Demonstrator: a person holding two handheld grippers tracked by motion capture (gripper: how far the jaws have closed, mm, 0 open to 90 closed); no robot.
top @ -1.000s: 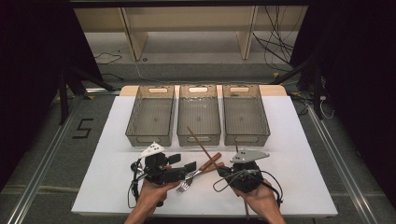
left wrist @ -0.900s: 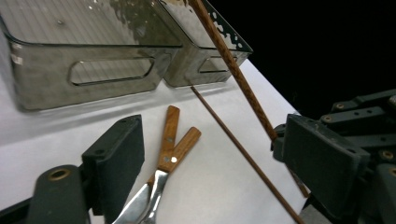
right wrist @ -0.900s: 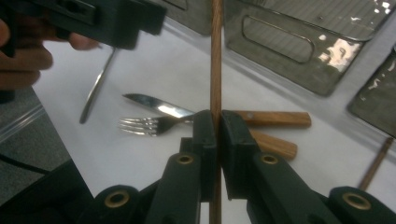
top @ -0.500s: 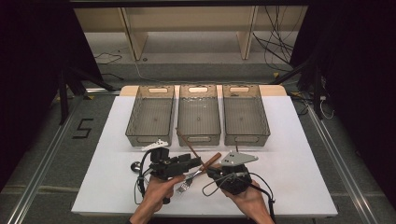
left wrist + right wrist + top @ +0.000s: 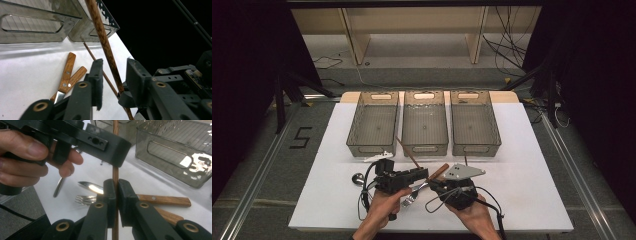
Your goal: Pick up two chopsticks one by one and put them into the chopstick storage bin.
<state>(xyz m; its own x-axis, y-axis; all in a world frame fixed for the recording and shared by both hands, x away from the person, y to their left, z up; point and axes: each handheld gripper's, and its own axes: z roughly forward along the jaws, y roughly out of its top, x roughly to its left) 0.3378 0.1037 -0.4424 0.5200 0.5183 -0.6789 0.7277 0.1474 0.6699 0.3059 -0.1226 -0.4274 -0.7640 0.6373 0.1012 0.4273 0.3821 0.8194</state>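
At the near edge of the counter (image 5: 532, 165): two hands meet close together, each holding a gripper, with cutlery lying between and under them.
Counter: white top, with three clear grey bins in a row across its middle.
Bins: left bin (image 5: 373, 122), middle bin (image 5: 425, 121) and right bin (image 5: 474, 121) stand side by side, long sides nearly touching, handle cut-outs in their near walls.
Right gripper (image 5: 116, 192): in the right gripper view its jaws are clamped on a thin brown chopstick (image 5: 115, 173), pads pressed on either side of it, the stick running straight up between them.
Left gripper (image 5: 112, 75): in the left gripper view its jaws stand apart, and the same chopstick (image 5: 103, 42) slants up through the gap; whether it touches a pad I cannot tell.
Left hand (image 5: 23, 152): in the right gripper view its fingers wrap the black body of the left gripper, which crosses just in front of the chopstick above the right jaws.
Second chopstick (image 5: 100, 68): thinner in the left gripper view, lying on the counter and running toward the bins.
Wooden-handled knives (image 5: 67, 75): two, handles crossed, flat on the counter beside the left jaws.
Fork (image 5: 86, 199): tines lie on the counter just behind the right jaws.
Spoon (image 5: 91, 187): bowl lies beside the fork.
High view: right gripper (image 5: 434, 182) carries a grey three-cornered plate; a chopstick (image 5: 407, 151) slants up from the left gripper (image 5: 424, 174) toward the middle bin.
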